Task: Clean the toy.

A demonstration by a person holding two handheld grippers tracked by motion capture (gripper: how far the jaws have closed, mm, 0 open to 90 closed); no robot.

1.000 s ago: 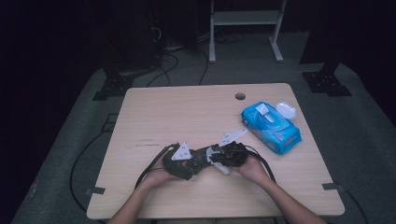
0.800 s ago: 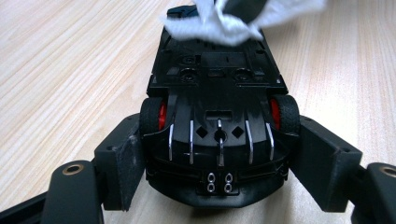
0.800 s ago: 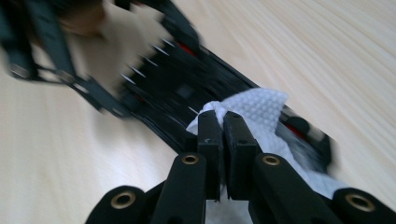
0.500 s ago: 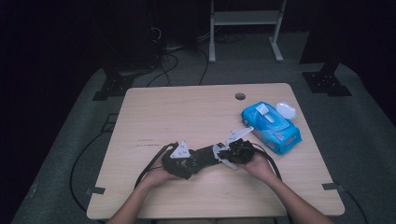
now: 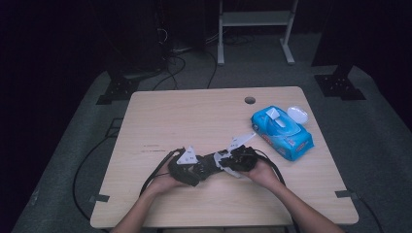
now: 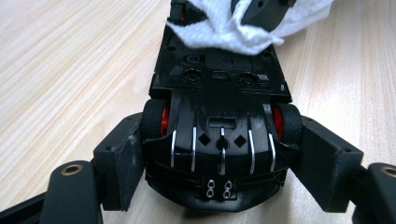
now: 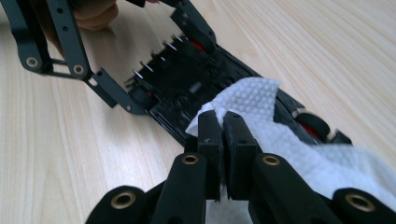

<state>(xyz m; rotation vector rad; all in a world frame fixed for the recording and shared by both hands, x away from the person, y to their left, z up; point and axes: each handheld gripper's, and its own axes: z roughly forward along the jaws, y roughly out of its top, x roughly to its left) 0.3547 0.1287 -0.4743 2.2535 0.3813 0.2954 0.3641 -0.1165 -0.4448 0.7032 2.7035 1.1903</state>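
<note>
A black toy car (image 6: pixel 219 135) with red wheel hubs lies belly up, and my left gripper (image 6: pixel 222 163) is shut on its wheels at one end. In the high view this gripper (image 5: pixel 187 167) sits at the table's near middle, with the car (image 5: pixel 209 164) pointing right. My right gripper (image 7: pixel 222 126) is shut on a white wipe (image 7: pixel 252 100) and presses it onto the car's underside (image 7: pixel 187 79). From above, the right gripper (image 5: pixel 238 158) meets the car from the right. The wipe (image 6: pixel 233 28) covers the car's far end.
A blue pack of wipes (image 5: pixel 282 133) lies at the right of the wooden table (image 5: pixel 194 111), with a small white lid (image 5: pixel 297 115) behind it. A round cable hole (image 5: pixel 249 100) is near the far edge. Cables trail off the near left edge.
The right gripper with the wipe has shifted slightly along the car's underside. The left gripper and the car have stayed put.
</note>
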